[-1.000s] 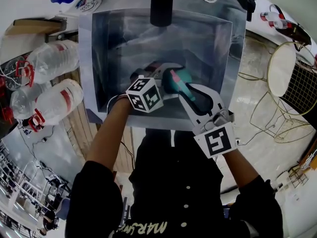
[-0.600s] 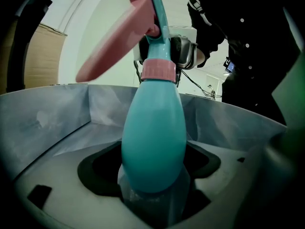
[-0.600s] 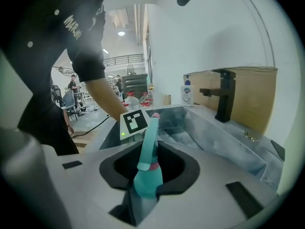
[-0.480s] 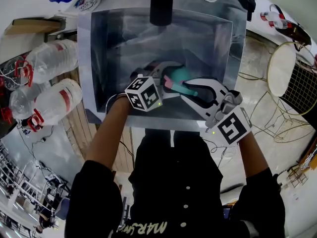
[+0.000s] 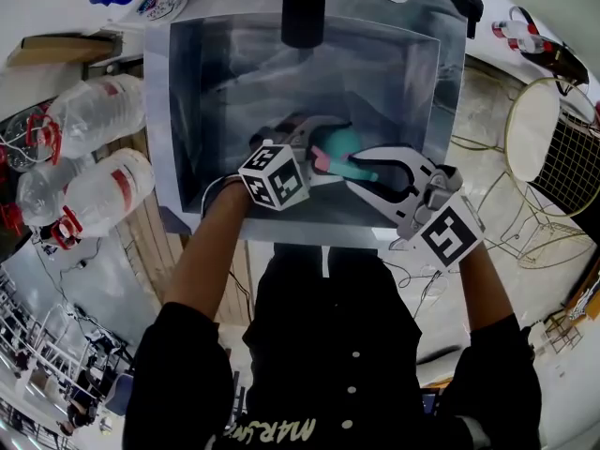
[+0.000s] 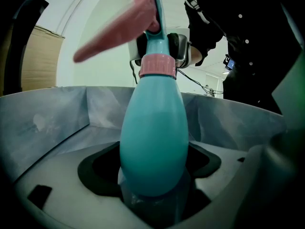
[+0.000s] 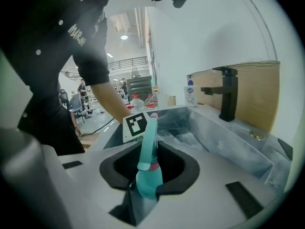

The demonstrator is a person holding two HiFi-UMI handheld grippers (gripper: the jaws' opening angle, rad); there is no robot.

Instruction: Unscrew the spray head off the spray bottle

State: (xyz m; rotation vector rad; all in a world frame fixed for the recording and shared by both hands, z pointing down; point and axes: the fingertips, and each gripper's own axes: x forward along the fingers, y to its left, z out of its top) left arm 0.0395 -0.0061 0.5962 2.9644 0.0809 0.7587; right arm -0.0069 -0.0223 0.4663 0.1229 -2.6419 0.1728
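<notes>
The person wears a black top (image 5: 309, 345) with short sleeves (image 5: 183, 350), small white buttons (image 5: 354, 354) down the front and pale lettering (image 5: 277, 429) at the bottom edge of the head view. The left tool (image 5: 314, 143) and right tool (image 5: 364, 164) are white with black lining. Each carries a white cube printed with black square markers, the left cube (image 5: 274, 176) at frame centre and the right cube (image 5: 448, 234) lower right.

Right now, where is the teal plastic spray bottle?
The teal spray bottle is mid head view, over the metal sink, held between the left gripper and right gripper.
</notes>
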